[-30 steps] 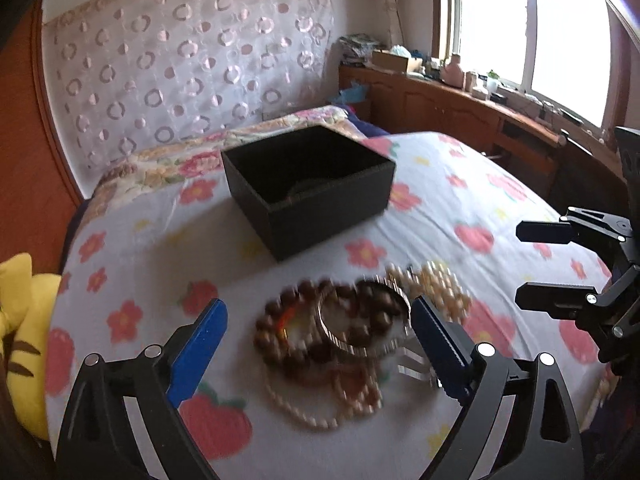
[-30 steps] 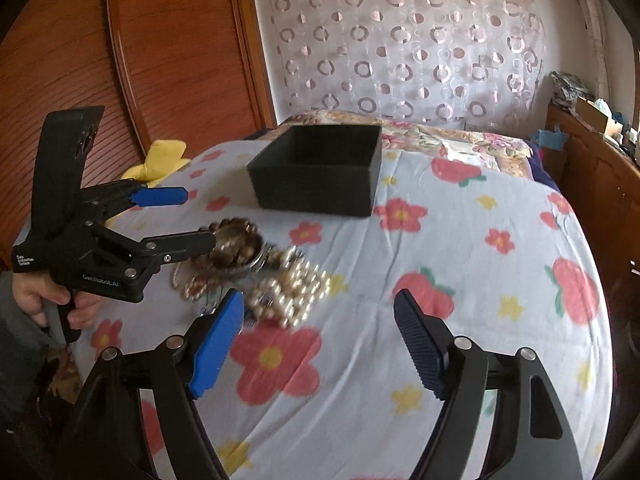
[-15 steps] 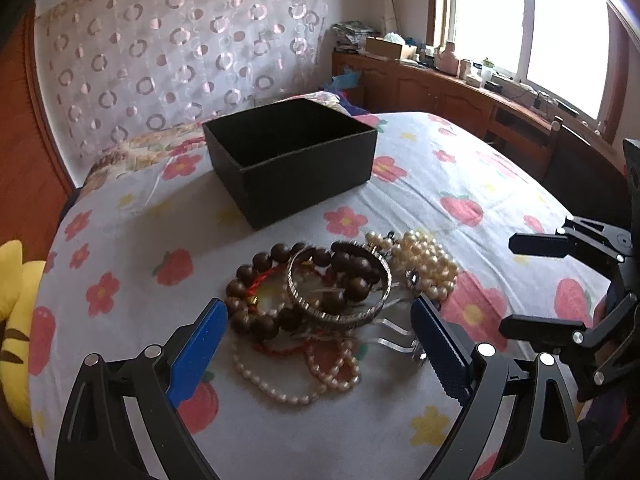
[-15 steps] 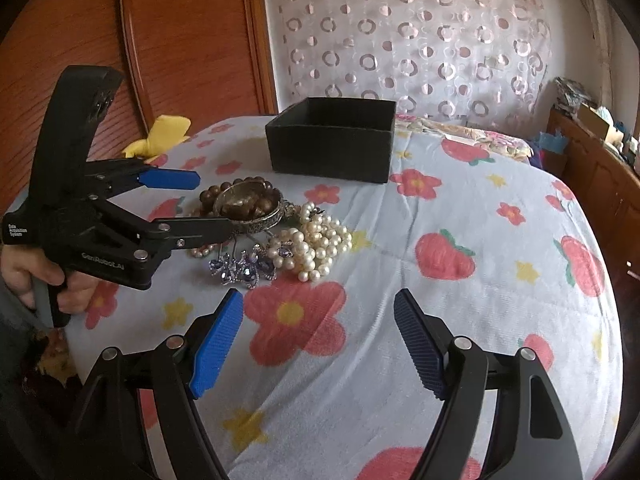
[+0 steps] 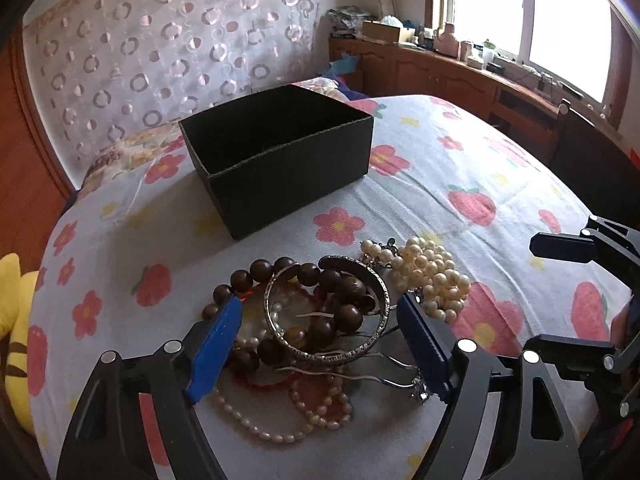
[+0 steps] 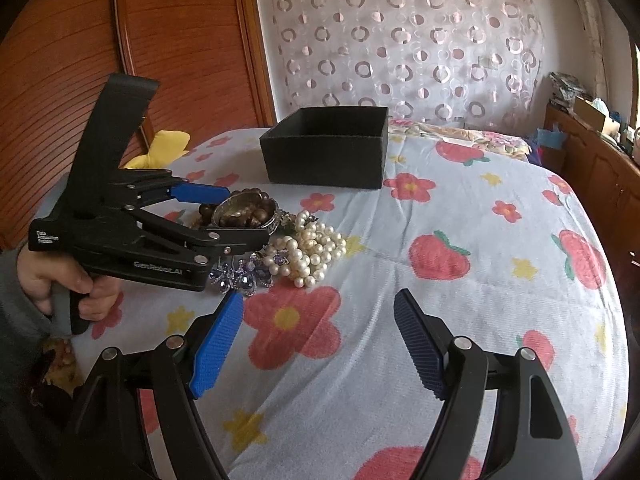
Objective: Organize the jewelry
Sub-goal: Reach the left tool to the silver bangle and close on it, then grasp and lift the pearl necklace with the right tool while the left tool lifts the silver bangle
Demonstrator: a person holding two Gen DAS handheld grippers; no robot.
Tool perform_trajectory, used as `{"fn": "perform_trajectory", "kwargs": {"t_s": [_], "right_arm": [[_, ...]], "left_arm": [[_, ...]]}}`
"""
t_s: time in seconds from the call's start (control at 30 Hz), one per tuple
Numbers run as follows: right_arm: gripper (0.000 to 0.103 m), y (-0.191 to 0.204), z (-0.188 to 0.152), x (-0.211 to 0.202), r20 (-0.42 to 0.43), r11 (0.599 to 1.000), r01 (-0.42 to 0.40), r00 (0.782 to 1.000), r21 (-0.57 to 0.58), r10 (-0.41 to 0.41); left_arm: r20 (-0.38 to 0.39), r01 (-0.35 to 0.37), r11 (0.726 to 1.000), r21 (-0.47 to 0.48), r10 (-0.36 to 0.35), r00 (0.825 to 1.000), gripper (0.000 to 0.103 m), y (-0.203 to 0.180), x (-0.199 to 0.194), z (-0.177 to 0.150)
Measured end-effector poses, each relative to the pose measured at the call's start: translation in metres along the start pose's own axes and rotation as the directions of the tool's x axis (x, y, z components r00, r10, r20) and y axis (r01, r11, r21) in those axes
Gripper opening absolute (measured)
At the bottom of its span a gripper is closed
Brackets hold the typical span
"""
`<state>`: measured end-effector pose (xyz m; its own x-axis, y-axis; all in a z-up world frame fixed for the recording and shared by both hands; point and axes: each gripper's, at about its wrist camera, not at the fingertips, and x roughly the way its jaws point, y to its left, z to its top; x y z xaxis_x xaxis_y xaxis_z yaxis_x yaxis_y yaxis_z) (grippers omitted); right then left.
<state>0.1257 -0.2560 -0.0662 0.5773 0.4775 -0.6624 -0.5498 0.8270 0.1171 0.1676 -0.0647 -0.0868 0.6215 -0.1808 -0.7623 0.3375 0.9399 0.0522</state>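
Note:
A pile of jewelry lies on the flowered bedspread: a silver bangle (image 5: 326,312), brown wooden beads (image 5: 260,270), a cream pearl cluster (image 5: 430,276), a thin pearl strand (image 5: 256,424) and a purple crystal piece (image 6: 240,276). An open black box (image 5: 280,156) stands behind the pile and also shows in the right wrist view (image 6: 326,146). My left gripper (image 5: 320,342) is open, its blue fingers on either side of the bangle and beads. My right gripper (image 6: 318,340) is open and empty, over bare bedspread to the right of the pile.
A yellow plush toy (image 5: 12,320) lies at the bed's left edge. A wooden cabinet (image 5: 460,76) with clutter runs under the window on the right. A patterned curtain (image 6: 400,40) hangs behind the bed, and a wooden wall panel (image 6: 120,60) stands left.
My left gripper has moved forward and down, so its open fingers now flank the bangle and beads. My right gripper has lowered toward the bedspread. Both stay open.

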Motion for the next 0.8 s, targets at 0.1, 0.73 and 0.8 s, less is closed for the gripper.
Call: {"fn": "perform_trajectory", "kwargs": {"t_s": [0.1,0.73,0.8], "right_arm": [[0.080,0.000,0.000,0.000,-0.001,1.000,0.000,1.000,0.000,0.000],[0.080,0.001,-0.001,0.002,-0.009,1.000,0.003,1.000,-0.003,-0.003],[0.080,0.001,-0.001,0.002,-0.015,1.000,0.004,1.000,-0.005,-0.004]], "left_arm": [[0.003,0.007,1.000,0.000,-0.007,1.000,0.063,0.000,0.000,0.001],[0.141,0.043,0.998,-0.048,-0.036,0.989,0.058,-0.007,-0.061,-0.020],[0.154,0.043,0.997,-0.063,-0.033,0.988,0.058,-0.005,-0.068,-0.023]]}}
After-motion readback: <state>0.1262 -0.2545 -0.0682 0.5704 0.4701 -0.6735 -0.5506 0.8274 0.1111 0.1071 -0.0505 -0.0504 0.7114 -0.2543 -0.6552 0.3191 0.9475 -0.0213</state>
